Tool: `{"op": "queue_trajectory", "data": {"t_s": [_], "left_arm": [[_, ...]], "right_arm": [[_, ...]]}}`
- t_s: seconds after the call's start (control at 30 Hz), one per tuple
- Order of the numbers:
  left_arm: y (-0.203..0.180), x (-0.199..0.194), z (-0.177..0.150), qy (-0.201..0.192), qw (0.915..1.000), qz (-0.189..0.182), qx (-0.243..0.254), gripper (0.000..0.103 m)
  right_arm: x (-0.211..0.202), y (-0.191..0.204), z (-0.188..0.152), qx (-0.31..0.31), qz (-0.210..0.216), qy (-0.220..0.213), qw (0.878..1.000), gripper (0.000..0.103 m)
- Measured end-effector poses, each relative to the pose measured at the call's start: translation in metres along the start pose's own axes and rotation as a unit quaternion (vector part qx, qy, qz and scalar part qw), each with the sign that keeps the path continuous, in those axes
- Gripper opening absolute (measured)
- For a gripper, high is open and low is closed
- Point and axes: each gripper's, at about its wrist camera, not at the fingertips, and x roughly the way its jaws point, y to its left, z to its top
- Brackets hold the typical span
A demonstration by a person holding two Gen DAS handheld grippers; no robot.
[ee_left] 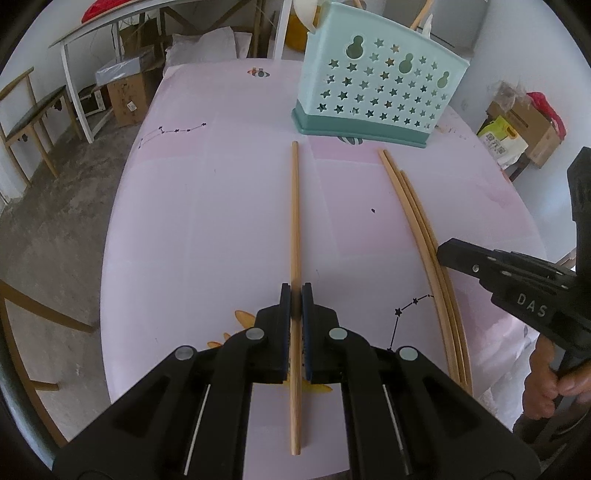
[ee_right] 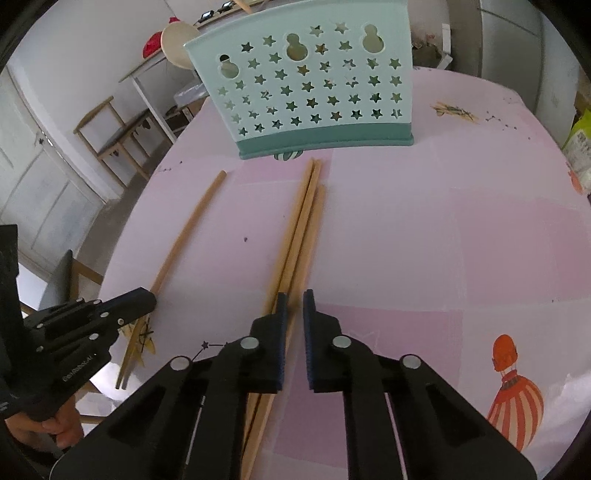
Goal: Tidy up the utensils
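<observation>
A single wooden chopstick [ee_left: 294, 221] lies on the pink table, pointing at the teal star-holed utensil holder [ee_left: 376, 85]. My left gripper [ee_left: 296, 295] is shut on this chopstick near its near end. It also shows in the right wrist view [ee_right: 184, 236] with the left gripper [ee_right: 147, 295] on it. A bundle of three chopsticks [ee_right: 299, 236] lies in front of the holder [ee_right: 310, 81]. My right gripper [ee_right: 294, 301] stands narrowly open just above them, its left finger over the bundle. The bundle also shows in the left wrist view [ee_left: 421, 236], with the right gripper [ee_left: 443, 254] beside it.
The pink table [ee_right: 424, 229] has printed balloons and star lines. The holder holds a white spoon [ee_left: 306, 11] and other sticks. Chairs [ee_left: 26, 122], a white side table and cardboard boxes [ee_left: 125, 92] stand around the table.
</observation>
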Motion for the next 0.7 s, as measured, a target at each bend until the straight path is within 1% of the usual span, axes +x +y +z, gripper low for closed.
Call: {"op": "queue_trajectory", "data": {"t_s": [0.3,0.4,0.5,0.57,0.6,0.63,0.7], "left_arm": [[0.002,0.000,-0.001,-0.006,0.9999,-0.007,-0.006,0.004],[0.005,-0.001,-0.002,0.005,0.9996,-0.021,-0.020,0.004],[0.009,-0.005,-0.007,0.031,0.9973,-0.054,-0.040,0.004],[0.006,-0.007,-0.010,0.044,0.9968,-0.057,-0.035,0.005],[0.005,-0.008,-0.011,0.045,0.9972,-0.052,-0.028,0.006],[0.004,-0.009,-0.011,0.044,0.9976,-0.048,-0.025,0.012],[0.003,-0.010,-0.008,0.038,0.9977,-0.051,-0.024,0.021]], "right_arm": [[0.003,0.001,0.007,-0.007,-0.025,-0.009,1.000,0.006],[0.001,-0.003,0.007,-0.006,-0.026,-0.007,1.000,0.006],[-0.003,-0.009,0.004,-0.005,-0.025,0.002,1.000,0.006],[-0.006,-0.013,0.001,-0.008,-0.026,0.009,1.000,0.006],[-0.008,-0.014,-0.001,-0.009,-0.025,0.015,1.000,0.006],[-0.010,-0.016,-0.002,-0.008,-0.024,0.020,0.999,0.006],[-0.011,-0.018,-0.004,-0.007,-0.022,0.025,0.999,0.006]]}}
